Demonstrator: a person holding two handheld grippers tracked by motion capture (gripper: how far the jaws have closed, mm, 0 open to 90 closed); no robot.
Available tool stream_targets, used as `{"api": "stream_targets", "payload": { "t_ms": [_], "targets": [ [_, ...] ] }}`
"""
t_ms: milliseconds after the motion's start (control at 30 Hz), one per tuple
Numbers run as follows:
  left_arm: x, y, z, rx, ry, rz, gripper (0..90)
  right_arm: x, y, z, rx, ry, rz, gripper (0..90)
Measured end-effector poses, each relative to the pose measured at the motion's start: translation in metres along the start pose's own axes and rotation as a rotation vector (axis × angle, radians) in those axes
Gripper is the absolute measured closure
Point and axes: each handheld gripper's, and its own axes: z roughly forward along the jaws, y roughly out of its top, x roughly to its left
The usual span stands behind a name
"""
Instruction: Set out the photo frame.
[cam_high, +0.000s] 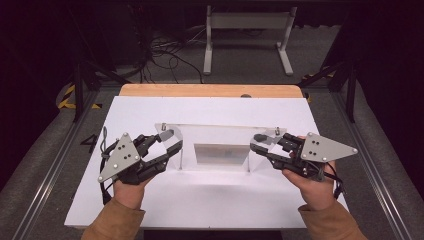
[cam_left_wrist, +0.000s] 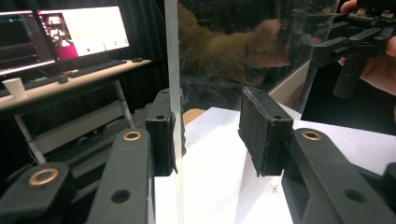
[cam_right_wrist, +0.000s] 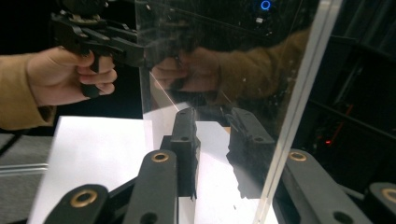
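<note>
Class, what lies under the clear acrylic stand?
Under the clear acrylic stand the white board shows through. Reflections blur its middle, so any small item there cannot be told.

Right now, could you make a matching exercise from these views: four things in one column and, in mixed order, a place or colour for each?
Things:
1. acrylic stand
2. paper cup
3. table
4. sheet

Places or colours:
A. white, spread over the tabletop
B. transparent, between the two grippers
C. light brown wood, bare along the far edge
D. standing on a desk

Pairs: 1-B, 2-D, 3-C, 4-A
</note>
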Motion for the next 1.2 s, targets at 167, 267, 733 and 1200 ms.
{"api": "stream_targets", "payload": {
  "t_ms": [167, 267, 733, 1200],
  "targets": [
    [0.0, 0.002, -0.002, 0.016, -0.008, -0.014, 58.7, 0.002, 0.005, -0.001, 0.013, 0.014, 0.031, 69.6],
    [0.001, 0.003, -0.001, 0.021, -0.012, -0.037, 58.8, 0.001, 0.006, -0.001, 0.026, 0.017, 0.043, 69.5],
    [0.01, 0.002, 0.003, 0.026, -0.034, -0.095, 59.3, -0.01, 0.007, 0.004, 0.02, 0.035, 0.118, 68.3],
    [0.03, -0.01, 0.018, 0.04, -0.008, -0.142, 54.4, -0.026, -0.002, 0.014, 0.094, -0.028, 0.11, 61.0]
  ]
}}
